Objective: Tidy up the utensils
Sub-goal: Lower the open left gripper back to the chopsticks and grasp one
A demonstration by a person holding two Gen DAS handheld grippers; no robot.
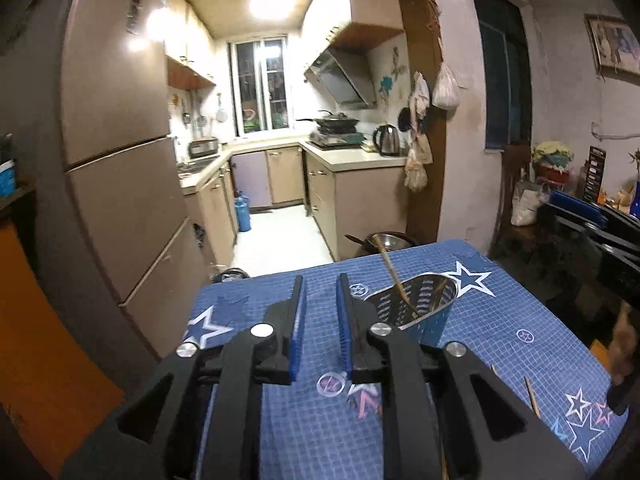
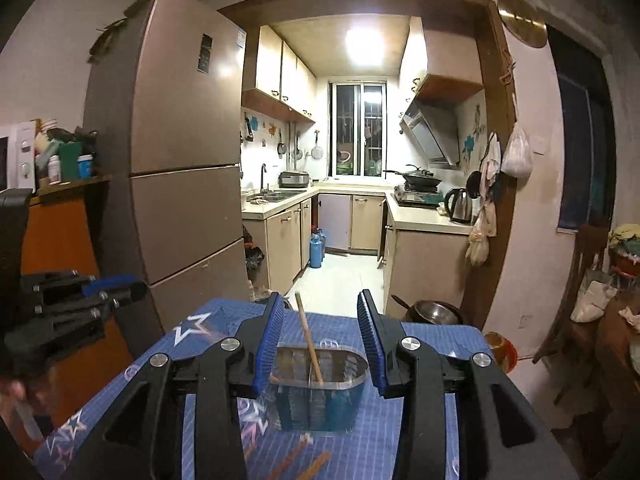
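A perforated steel utensil holder stands on the blue star-patterned tablecloth, with one wooden chopstick leaning in it. My left gripper is open and empty, just left of the holder. In the right wrist view the holder sits between and below my open, empty right gripper, and the chopstick stands up inside it. More chopsticks lie on the cloth in front of the holder; one shows in the left wrist view. The left gripper also shows in the right wrist view, and the right gripper in the left wrist view.
A tall fridge stands left of the table. A metal bowl sits beyond the table's far edge. A wooden chair and cluttered side table are at the right. An orange cabinet is at the left.
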